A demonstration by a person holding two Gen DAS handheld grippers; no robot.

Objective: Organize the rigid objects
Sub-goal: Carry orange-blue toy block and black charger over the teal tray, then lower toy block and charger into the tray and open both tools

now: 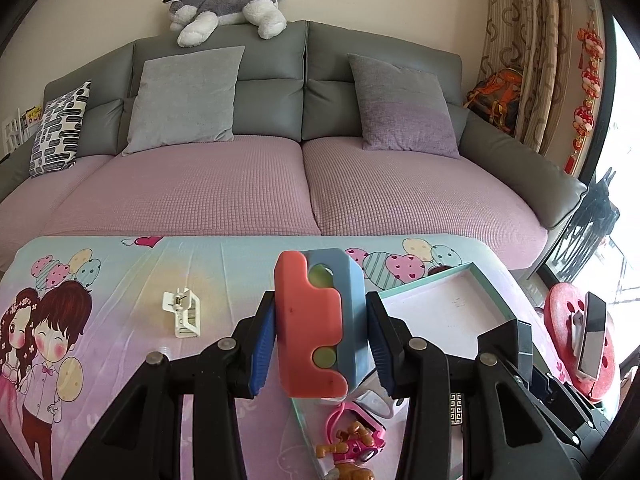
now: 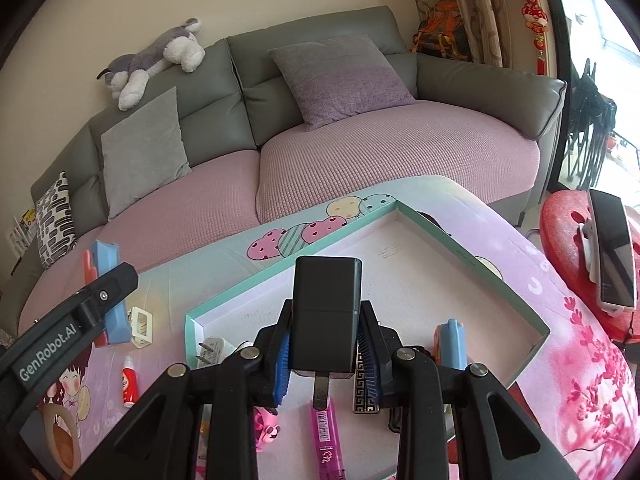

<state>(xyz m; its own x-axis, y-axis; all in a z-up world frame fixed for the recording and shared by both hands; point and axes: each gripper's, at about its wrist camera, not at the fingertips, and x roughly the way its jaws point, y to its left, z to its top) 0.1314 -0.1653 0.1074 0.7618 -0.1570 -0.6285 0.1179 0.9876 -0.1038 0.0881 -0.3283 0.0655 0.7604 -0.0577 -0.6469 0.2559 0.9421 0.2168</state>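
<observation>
My left gripper (image 1: 320,340) is shut on a red and blue block toy (image 1: 320,320) and holds it above the near left edge of the shallow teal-rimmed tray (image 1: 486,292). The same toy (image 2: 105,292) and left gripper (image 2: 72,320) show at the left of the right wrist view. My right gripper (image 2: 324,356) is shut on a black plug adapter (image 2: 325,312), prong pointing back, above the tray (image 2: 288,266). A pink dog toy (image 1: 356,444) lies in the tray's near end.
In the tray lie a white charger (image 2: 212,350), a pink lighter (image 2: 326,436), a patterned box (image 2: 366,384) and a blue block (image 2: 452,344). On the tablecloth lie a white clip (image 1: 182,312) and a small red tube (image 2: 129,386). A phone on a red stool (image 2: 612,252) stands right; the sofa (image 1: 280,184) is behind.
</observation>
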